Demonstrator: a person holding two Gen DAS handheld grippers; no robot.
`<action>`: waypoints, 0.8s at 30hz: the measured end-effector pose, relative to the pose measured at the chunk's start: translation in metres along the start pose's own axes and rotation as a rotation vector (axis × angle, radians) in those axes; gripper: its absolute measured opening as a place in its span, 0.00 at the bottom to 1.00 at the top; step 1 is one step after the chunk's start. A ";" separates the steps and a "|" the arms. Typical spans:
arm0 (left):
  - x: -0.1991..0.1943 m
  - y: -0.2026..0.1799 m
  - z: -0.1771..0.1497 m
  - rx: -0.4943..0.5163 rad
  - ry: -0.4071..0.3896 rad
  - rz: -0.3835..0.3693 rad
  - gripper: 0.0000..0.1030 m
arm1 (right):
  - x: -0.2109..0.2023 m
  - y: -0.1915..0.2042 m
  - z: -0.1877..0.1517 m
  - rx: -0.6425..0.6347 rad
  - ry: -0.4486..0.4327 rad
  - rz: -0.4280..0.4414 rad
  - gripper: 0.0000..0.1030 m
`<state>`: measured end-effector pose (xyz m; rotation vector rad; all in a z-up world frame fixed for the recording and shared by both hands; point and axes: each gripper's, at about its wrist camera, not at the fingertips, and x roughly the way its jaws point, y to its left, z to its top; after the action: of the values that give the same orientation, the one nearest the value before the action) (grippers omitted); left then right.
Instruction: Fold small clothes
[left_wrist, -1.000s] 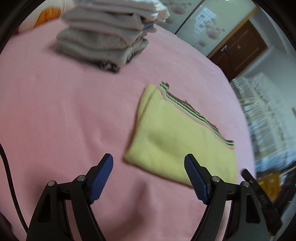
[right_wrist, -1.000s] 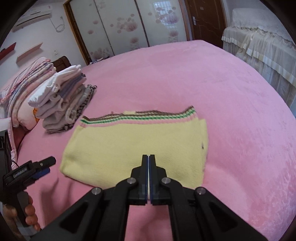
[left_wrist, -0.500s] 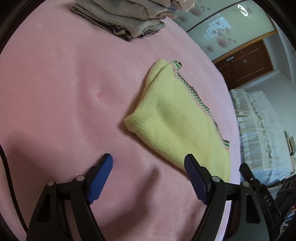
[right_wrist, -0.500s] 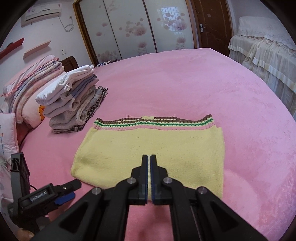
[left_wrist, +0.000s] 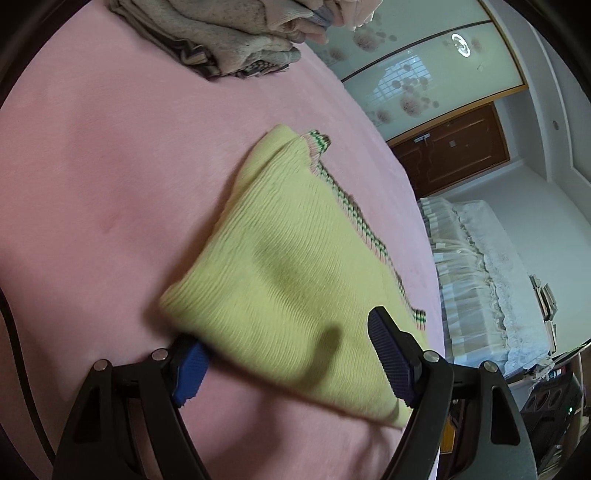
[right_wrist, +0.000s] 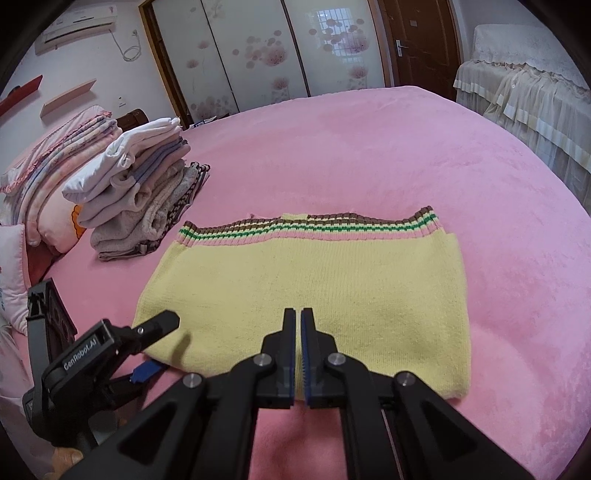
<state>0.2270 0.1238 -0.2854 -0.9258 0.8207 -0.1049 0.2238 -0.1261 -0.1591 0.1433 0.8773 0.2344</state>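
Note:
A folded yellow knit garment (right_wrist: 314, 291) with a striped pink, green and brown hem lies flat on the pink bed (right_wrist: 369, 155). It also shows in the left wrist view (left_wrist: 288, 280). My left gripper (left_wrist: 284, 354) is open, its jaws straddling the garment's near left corner: one blue pad slid under the edge, the other above the cloth. It shows in the right wrist view (right_wrist: 155, 343) at that corner. My right gripper (right_wrist: 298, 325) is shut and empty, just above the garment's near edge.
A stack of folded clothes (right_wrist: 136, 195) stands on the bed at the far left, also seen in the left wrist view (left_wrist: 236, 33). Folded bedding and pillows (right_wrist: 44, 177) lie behind it. Wardrobe doors (right_wrist: 266, 51) and a draped bed (right_wrist: 524, 96) stand beyond.
My left gripper has moved forward to the garment's corner, one pad now under its edge. My right gripper has stayed shut and pulled back slightly.

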 end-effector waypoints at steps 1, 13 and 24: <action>0.003 0.000 0.002 -0.001 -0.004 -0.003 0.76 | 0.002 0.000 0.001 -0.003 0.000 -0.002 0.03; 0.013 0.003 0.018 -0.049 -0.045 -0.073 0.60 | 0.033 0.016 0.020 -0.044 -0.003 -0.007 0.03; 0.001 -0.001 0.021 -0.008 -0.071 -0.046 0.27 | 0.054 0.027 0.028 -0.025 0.009 0.017 0.03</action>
<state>0.2418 0.1367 -0.2786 -0.9506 0.7350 -0.1079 0.2755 -0.0869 -0.1757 0.1265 0.8817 0.2614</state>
